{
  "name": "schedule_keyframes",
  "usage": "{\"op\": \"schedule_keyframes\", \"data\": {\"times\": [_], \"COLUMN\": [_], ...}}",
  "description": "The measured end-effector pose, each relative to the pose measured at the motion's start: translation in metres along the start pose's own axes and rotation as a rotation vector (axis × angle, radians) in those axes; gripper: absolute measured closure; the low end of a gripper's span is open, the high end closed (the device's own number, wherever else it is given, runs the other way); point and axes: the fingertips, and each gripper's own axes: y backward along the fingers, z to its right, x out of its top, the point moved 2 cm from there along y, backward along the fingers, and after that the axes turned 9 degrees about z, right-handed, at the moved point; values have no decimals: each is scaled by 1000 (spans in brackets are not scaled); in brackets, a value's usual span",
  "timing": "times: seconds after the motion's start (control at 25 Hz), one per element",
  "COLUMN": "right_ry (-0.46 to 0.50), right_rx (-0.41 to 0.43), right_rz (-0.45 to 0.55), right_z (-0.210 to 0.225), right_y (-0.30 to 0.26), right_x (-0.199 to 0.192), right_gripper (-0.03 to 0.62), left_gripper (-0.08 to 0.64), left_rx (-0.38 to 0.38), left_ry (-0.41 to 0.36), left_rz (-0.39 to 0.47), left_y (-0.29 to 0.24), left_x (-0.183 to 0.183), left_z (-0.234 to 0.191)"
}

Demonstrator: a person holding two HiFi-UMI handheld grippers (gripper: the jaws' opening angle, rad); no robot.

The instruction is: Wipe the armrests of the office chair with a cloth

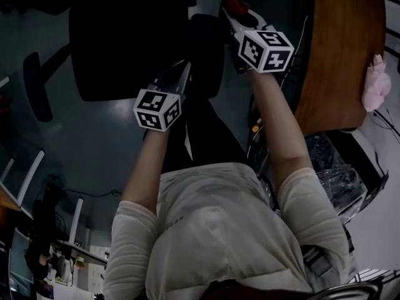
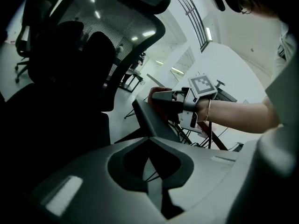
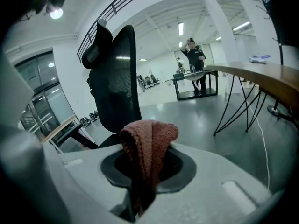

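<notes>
your right gripper (image 1: 239, 16) is clenched on the reddish cloth (image 3: 148, 141), which stands up in a folded hump from between the jaws and hangs down into the gap between them. in the left gripper view that same gripper and a bit of the cloth sit at the upper end of the chair's dark armrest (image 2: 153, 121); the cloth looks to be right against it, but whether it really touches cannot be told. your left gripper (image 2: 149, 160) has its jaws pressed together with nothing between them, and it is held low, near the side of the office chair (image 1: 125, 36), pointing up along that armrest. in the head view the left gripper lies between the chair seat and your body, and the right one reaches further forward, past the armrest. the chair's mesh back (image 3: 117, 85) rises just beyond the cloth in the right gripper view. to your right a wooden table (image 1: 340, 55) stands on thin black legs, with a pale pink thing (image 1: 377, 83) lying at its edge.
</notes>
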Motion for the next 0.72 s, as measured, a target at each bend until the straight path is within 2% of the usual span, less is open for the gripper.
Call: {"op": "schedule_keyframes", "data": {"times": [0.12, 0.28, 0.36, 0.48, 0.56, 0.72], "right_ry": [-6, 28, 77, 202, 269, 337], "right_rx": [39, 74, 94, 91, 84, 50], "right_rz": [-17, -49, -84, -120, -113, -102], "right_z": [-4, -21, -35, -52, -60, -72], "right_y": [-20, -36, -43, -48, -48, -50], "right_x": [4, 9, 8, 7, 9, 13], "right_gripper": [535, 535, 535, 535, 535, 535], "left_gripper": [554, 554, 554, 554, 554, 548], "left_rx": [4, -27, -38, -56, -83, -118], "left_ry": [35, 56, 64, 77, 83, 77], "left_rz": [11, -6, -11, -19, -36, -76], "left_y": [-9, -8, -7, -5, -3, 6], "left_x": [4, 2, 1, 0, -3, -6], "left_z": [-4, -6, -7, -8, -6, -10]}}
